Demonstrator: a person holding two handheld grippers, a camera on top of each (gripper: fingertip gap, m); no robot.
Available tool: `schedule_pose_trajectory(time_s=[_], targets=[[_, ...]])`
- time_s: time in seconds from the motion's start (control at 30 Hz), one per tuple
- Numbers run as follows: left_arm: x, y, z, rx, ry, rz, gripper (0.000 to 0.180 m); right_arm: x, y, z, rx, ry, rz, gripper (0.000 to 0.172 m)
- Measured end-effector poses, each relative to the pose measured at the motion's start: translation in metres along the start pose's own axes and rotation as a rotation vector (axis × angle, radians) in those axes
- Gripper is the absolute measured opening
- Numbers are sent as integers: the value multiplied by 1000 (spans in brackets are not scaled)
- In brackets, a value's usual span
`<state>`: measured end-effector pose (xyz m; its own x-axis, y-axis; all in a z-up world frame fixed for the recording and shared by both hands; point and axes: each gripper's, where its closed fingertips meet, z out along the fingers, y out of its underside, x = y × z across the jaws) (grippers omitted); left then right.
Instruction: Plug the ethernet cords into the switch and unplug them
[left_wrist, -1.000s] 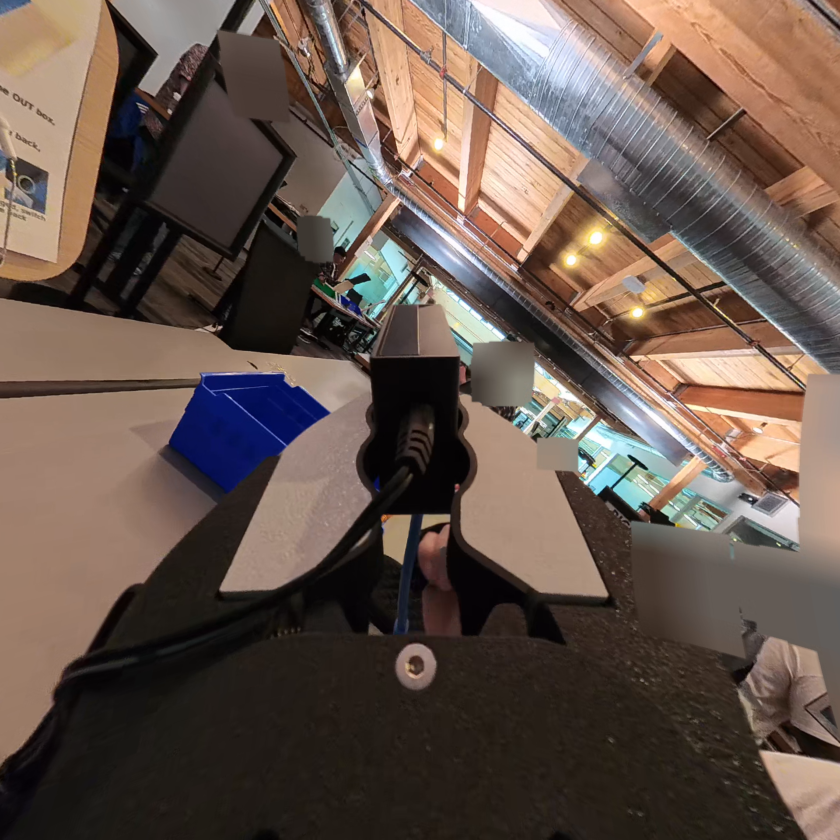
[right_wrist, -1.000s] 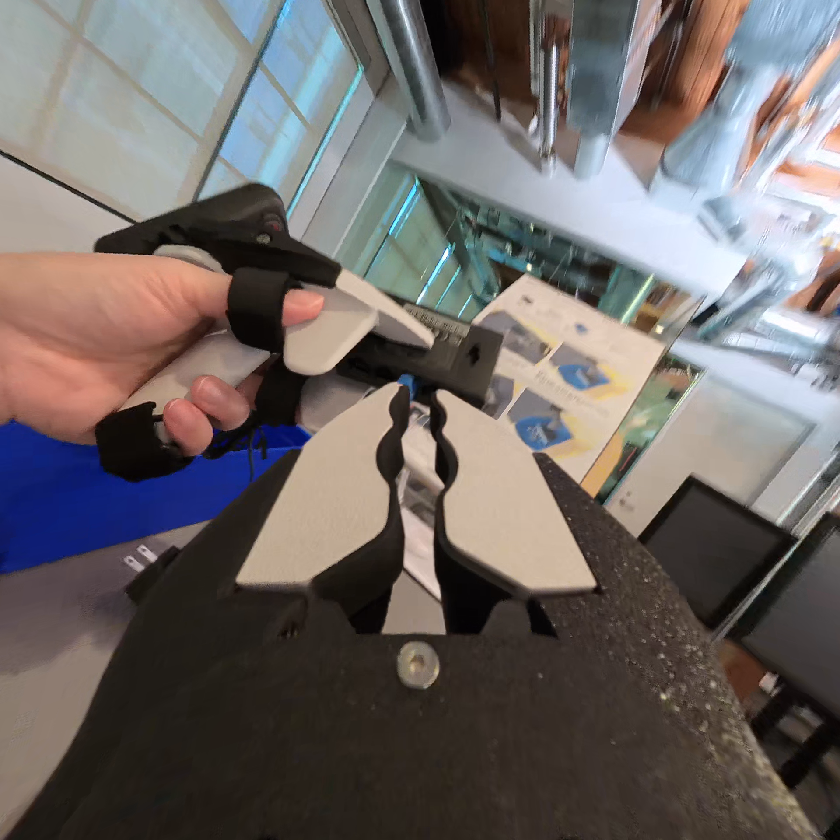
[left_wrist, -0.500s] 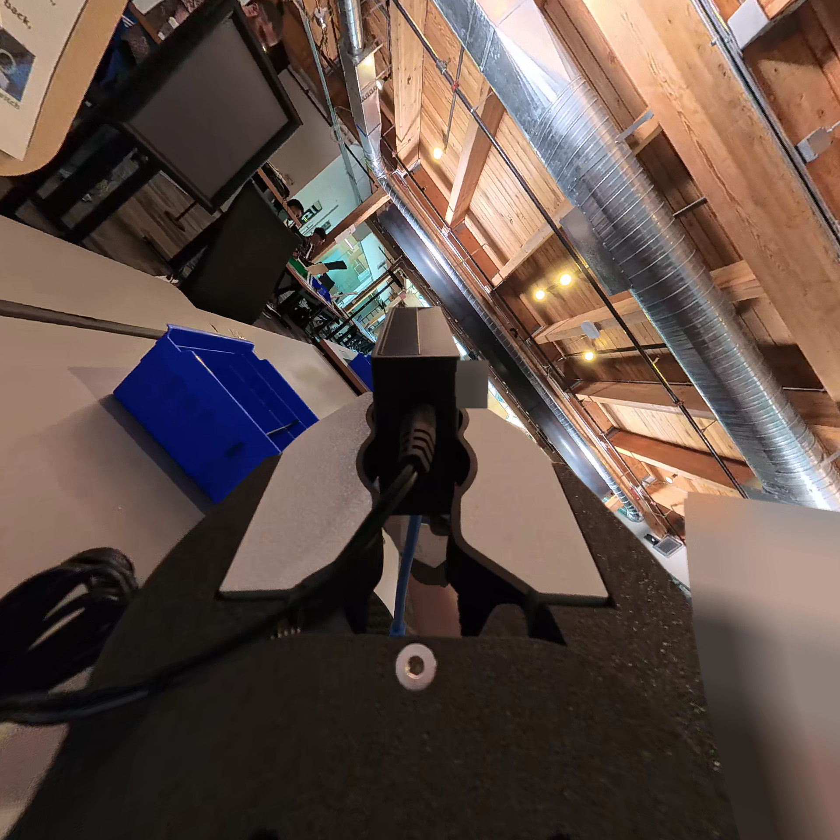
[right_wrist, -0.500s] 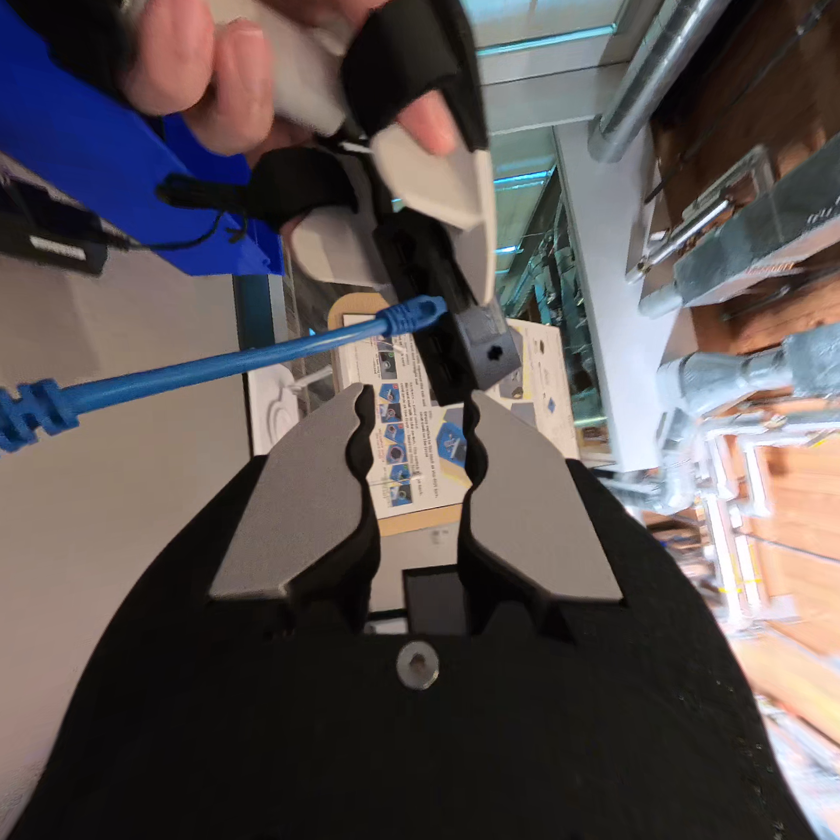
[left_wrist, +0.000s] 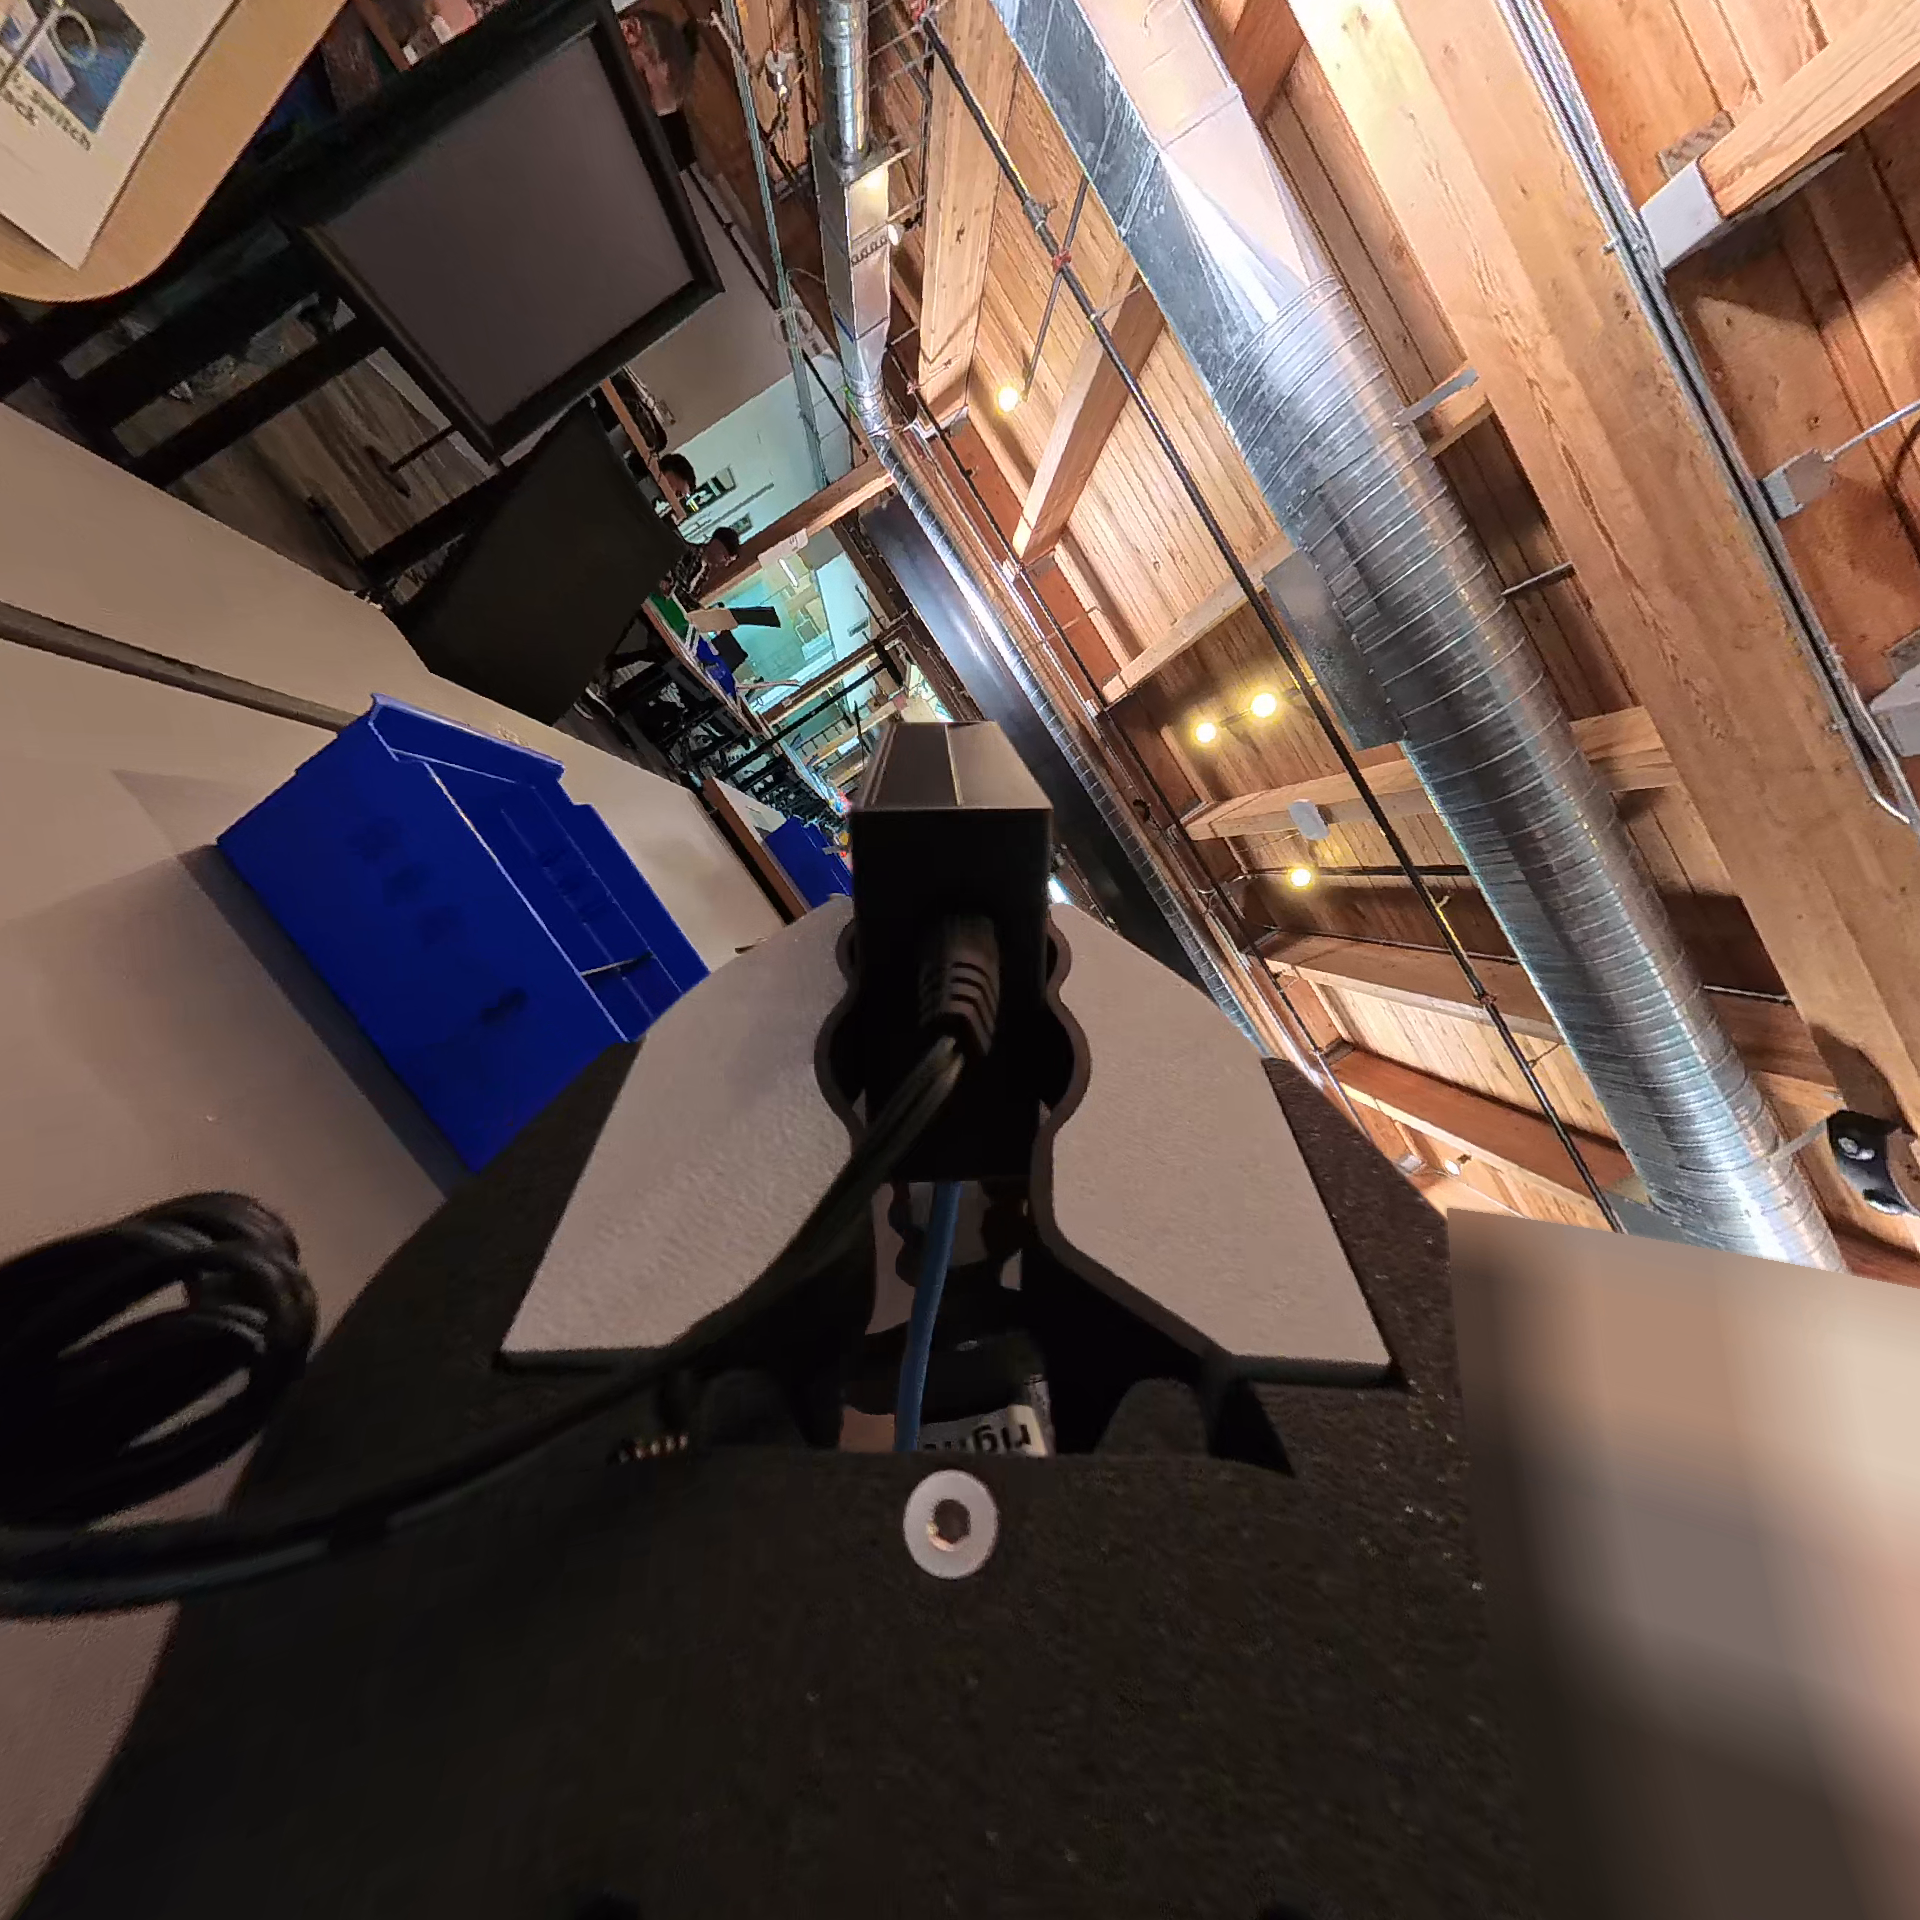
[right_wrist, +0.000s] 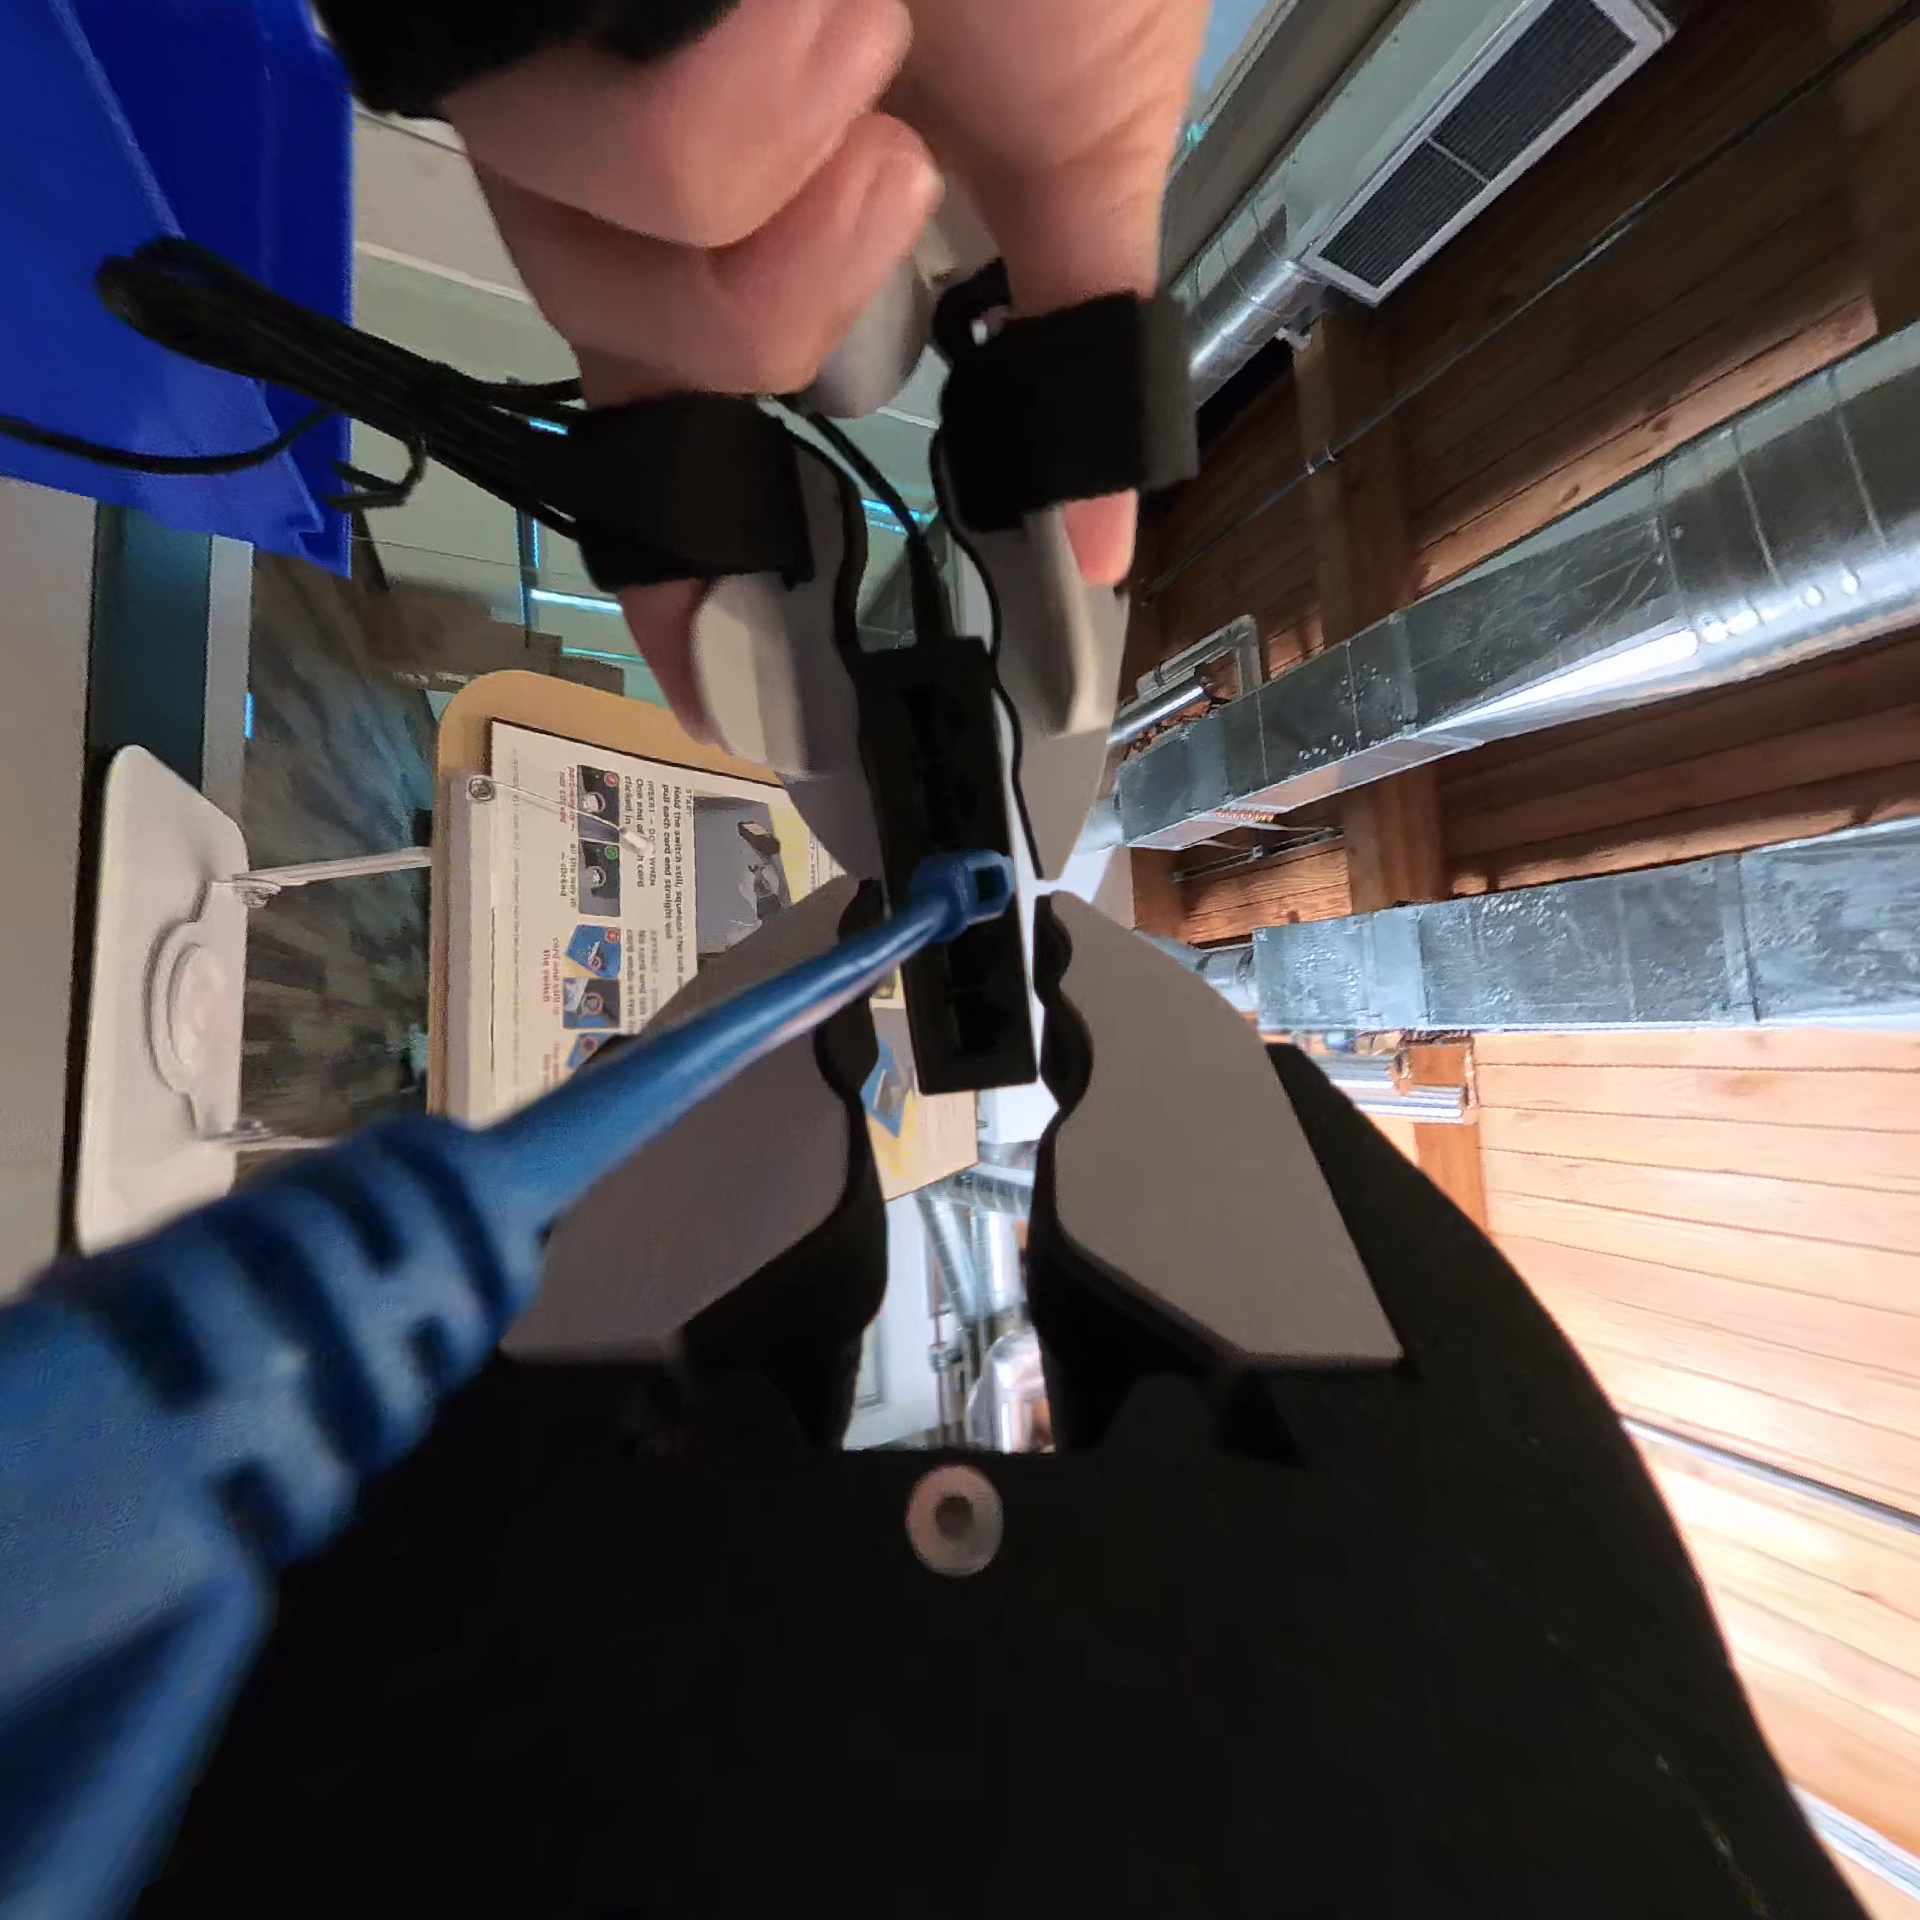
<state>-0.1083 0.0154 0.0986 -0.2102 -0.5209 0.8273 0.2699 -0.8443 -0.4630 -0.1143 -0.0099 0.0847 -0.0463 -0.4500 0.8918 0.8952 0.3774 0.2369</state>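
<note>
Left gripper (left_wrist: 951, 1023) clamping switch (left_wrist: 948, 894) by its end, power cord (left_wrist: 956, 987) trailing out back; switch lifted off table (left_wrist: 94, 1018), pointing toward ceiling. Right gripper (right_wrist: 951, 935) standing apart around switch's free end, pads not seen pressing, holding nothing. Blue cord (right_wrist: 727, 1049) sitting in port, plug (right_wrist: 961, 883) just beyond fingertips. You're lining up for unplug, likely: keep switch steady, close on plug body, not cable, pull straight along port axis.
</note>
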Motion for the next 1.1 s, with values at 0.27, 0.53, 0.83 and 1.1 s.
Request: schedule_pose_trajectory(time_s=[0.27,0.53,0.83,1.1], targets=[[-4,3,2,-3,3,-36,28,-2,-5,1,19,45,-68,14],[-8,0,0,24,8,-74,29,-6,-5,4,-7,-49,-39,12],[-8,8,7,30,117,-138,36,-10,-11,-5,54,-155,-32,11],[-22,1,3,88,94,-206,29,-22,-14,3,9,-175,-226,13]])
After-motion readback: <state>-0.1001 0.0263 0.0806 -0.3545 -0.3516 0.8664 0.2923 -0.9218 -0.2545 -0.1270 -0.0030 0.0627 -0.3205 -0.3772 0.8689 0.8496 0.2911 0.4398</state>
